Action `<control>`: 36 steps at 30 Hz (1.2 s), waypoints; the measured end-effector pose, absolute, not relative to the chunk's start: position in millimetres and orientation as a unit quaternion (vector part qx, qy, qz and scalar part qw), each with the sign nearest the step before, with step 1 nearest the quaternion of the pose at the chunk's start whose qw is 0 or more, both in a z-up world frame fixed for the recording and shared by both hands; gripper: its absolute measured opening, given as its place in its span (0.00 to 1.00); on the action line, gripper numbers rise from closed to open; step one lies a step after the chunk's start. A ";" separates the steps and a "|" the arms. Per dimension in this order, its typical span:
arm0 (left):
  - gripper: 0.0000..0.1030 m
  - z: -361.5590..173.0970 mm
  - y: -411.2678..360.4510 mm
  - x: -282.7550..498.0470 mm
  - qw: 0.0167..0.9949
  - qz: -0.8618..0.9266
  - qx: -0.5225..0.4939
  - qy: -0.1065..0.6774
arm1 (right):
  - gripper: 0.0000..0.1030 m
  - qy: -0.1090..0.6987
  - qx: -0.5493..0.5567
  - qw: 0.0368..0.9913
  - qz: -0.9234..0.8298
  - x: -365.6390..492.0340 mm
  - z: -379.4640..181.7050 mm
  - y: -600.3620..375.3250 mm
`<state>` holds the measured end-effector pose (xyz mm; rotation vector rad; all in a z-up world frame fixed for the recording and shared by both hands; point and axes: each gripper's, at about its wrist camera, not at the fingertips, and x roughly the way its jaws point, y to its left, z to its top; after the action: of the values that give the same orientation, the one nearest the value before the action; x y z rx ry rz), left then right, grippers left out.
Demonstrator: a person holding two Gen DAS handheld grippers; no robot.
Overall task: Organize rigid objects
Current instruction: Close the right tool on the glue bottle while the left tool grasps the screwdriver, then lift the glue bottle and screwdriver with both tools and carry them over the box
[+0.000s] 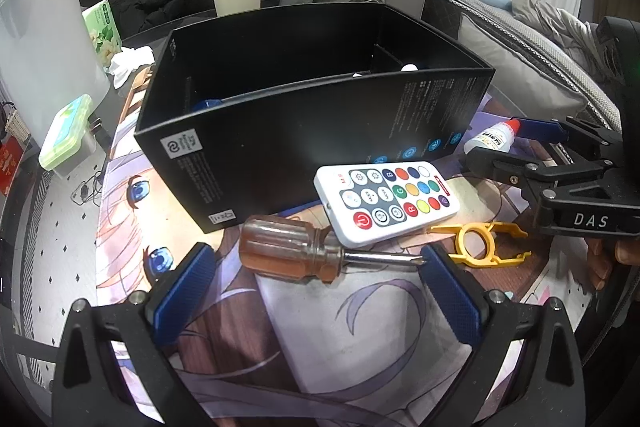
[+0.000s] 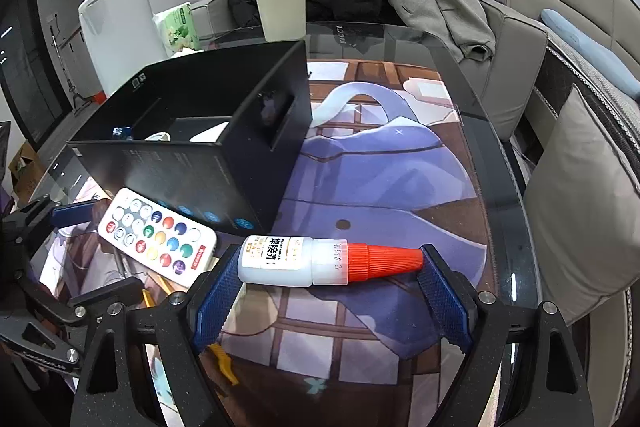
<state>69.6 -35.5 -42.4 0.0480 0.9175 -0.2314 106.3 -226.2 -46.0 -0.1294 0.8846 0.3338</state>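
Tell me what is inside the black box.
Inside the box, the right wrist view shows a blue item and some white items. The near wall hides the floor and anything lower, so I cannot identify them.

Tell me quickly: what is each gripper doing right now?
Left gripper: open, fingers either side of the screwdriver, not clamped.
Right gripper: open, fingers at the ends of the glue bottle, not clamped.

The remote (image 1: pixel 386 203) lies before the box (image 1: pixel 312 115), between screwdriver (image 1: pixel 308 253) and glue bottle (image 2: pixel 320 261).
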 end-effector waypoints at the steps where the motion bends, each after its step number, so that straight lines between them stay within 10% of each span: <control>1: 0.98 -42.4 -35.3 69.5 0.890 -0.112 0.022 0.441 | 0.84 0.423 -0.064 0.889 0.162 105.3 -44.7 -225.5; 5: 0.83 -40.1 -36.0 66.4 0.895 -0.115 0.028 0.429 | 0.84 0.416 -0.065 0.891 0.168 103.8 -41.7 -224.0; 36: 0.82 4.0 -20.6 37.5 0.927 -0.117 0.007 0.358 | 0.84 0.328 -0.041 0.922 0.202 77.8 3.4 -231.1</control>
<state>37.5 -20.6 4.0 0.0135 0.7332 -0.2390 77.8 -231.1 3.4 -0.0844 0.6738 0.4140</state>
